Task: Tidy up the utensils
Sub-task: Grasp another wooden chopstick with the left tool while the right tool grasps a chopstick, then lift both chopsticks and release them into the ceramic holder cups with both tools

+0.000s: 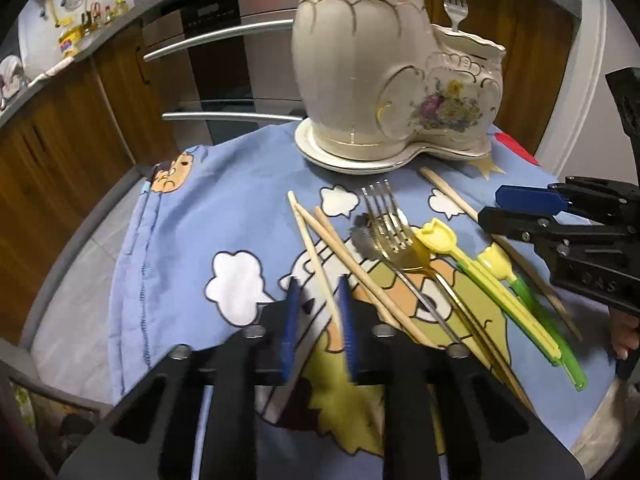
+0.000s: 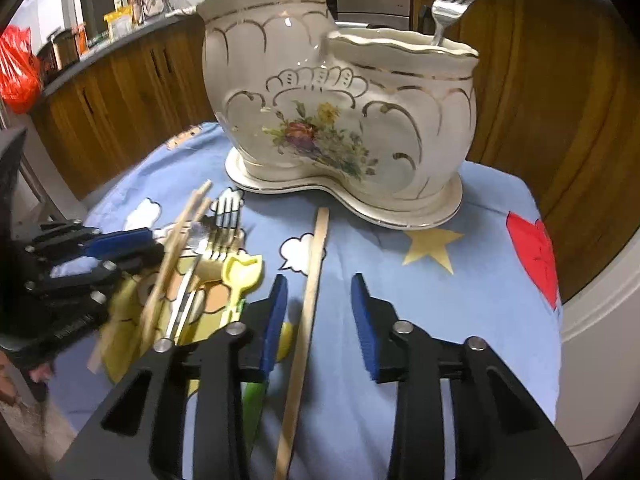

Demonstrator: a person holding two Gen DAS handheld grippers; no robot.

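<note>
A cream floral ceramic holder (image 1: 360,80) (image 2: 320,120) stands on its saucer at the back of the blue cartoon cloth. A steel fork (image 2: 448,12) stands in its low compartment. On the cloth lie two metal forks (image 1: 384,220), two yellow-and-green plastic utensils (image 1: 480,272) and several wooden chopsticks. My left gripper (image 1: 318,284) straddles one chopstick (image 1: 312,244), which runs along the right-hand pad while a gap shows at the other pad. My right gripper (image 2: 319,280) stands open around a lone chopstick (image 2: 316,248), neither pad touching it.
Wooden cabinets (image 1: 72,160) and an oven with steel handles (image 1: 224,36) curve around behind the table. The cloth drops off at the left edge (image 1: 132,240). A hand (image 1: 628,336) shows at the right. A red bag (image 2: 18,72) sits on the counter.
</note>
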